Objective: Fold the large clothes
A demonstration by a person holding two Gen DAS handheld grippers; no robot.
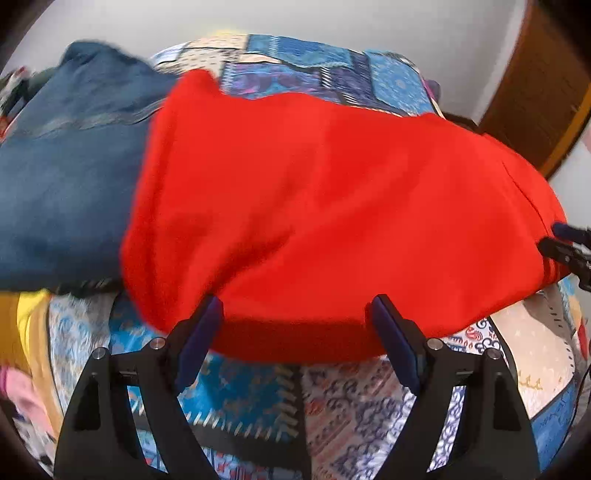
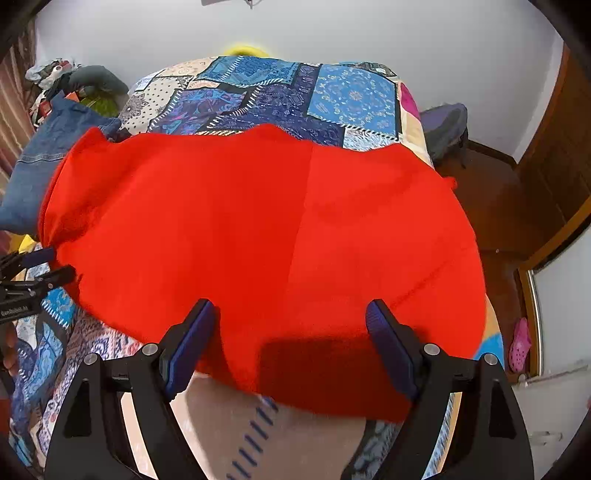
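Both grippers, left gripper [image 1: 295, 317] and right gripper [image 2: 291, 317], hold fingers spread, empty, above the red garment [image 1: 314, 203] on the patchwork bed [image 2: 280, 96]; white wall [image 2: 332, 33] beyond.

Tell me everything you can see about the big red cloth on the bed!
The red cloth is bright, plain and soft-looking, maybe fleece. It lies spread almost flat on the patchwork bedspread, with a faint crease down its middle. Its left edge overlaps blue jeans. The left claw and right claw hover open over its near edge, not gripping it.
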